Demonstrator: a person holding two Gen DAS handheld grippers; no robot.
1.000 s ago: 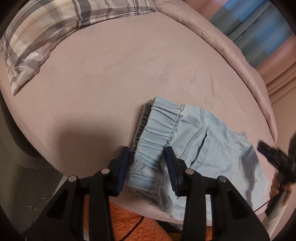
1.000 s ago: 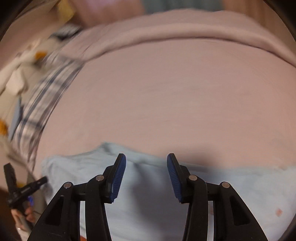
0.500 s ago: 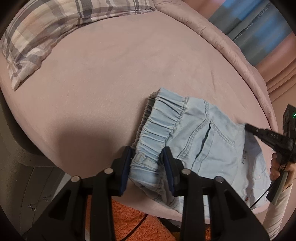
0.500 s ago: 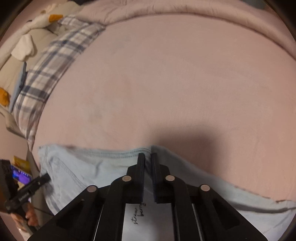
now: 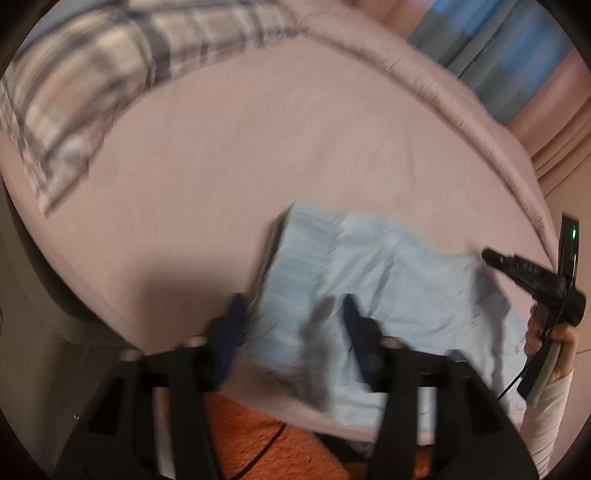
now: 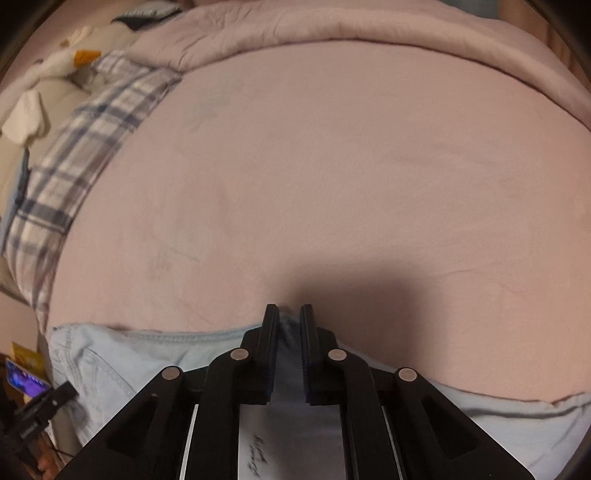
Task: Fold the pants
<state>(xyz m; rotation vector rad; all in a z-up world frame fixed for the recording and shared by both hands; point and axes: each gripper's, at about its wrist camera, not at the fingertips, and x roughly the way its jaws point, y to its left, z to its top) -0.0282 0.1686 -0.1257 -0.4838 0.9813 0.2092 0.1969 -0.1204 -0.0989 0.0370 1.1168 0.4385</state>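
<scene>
A pink-sheeted bed (image 6: 332, 166) filled both wrist views, a plaid pillow (image 6: 74, 166) lay along its far left side, and a rumpled quilt (image 6: 332, 26) was banked along the far edge. Near the bed's front edge lay the pale blue denim pants (image 5: 388, 280), spread flat with the gathered elastic waistband (image 5: 306, 236) toward the pillow side and the legs running away to the right. An orange fuzzy fabric (image 5: 280, 443) showed below the mattress edge.

The left gripper (image 5: 291, 332) was blurred in its own view; its jaws were opening, standing wide either side of the waistband corner with cloth between them but apparently no longer pressed. The right gripper (image 6: 289, 325) had its fingers drawn close together, pinching a fold of the pants' far hem edge; the jaws were easing apart slightly, yet fabric remained caught between the pads. In the left view a hand (image 5: 550, 343) could be seen carrying that gripper.

The denim appeared light, soft and limp, likely to sag and crease wherever unsupported, and not slippery on the sheet. Its thick waistband and stitched seams looked the firmest places to take hold, with two edge grips probably needed to carry a fold over cleanly.
</scene>
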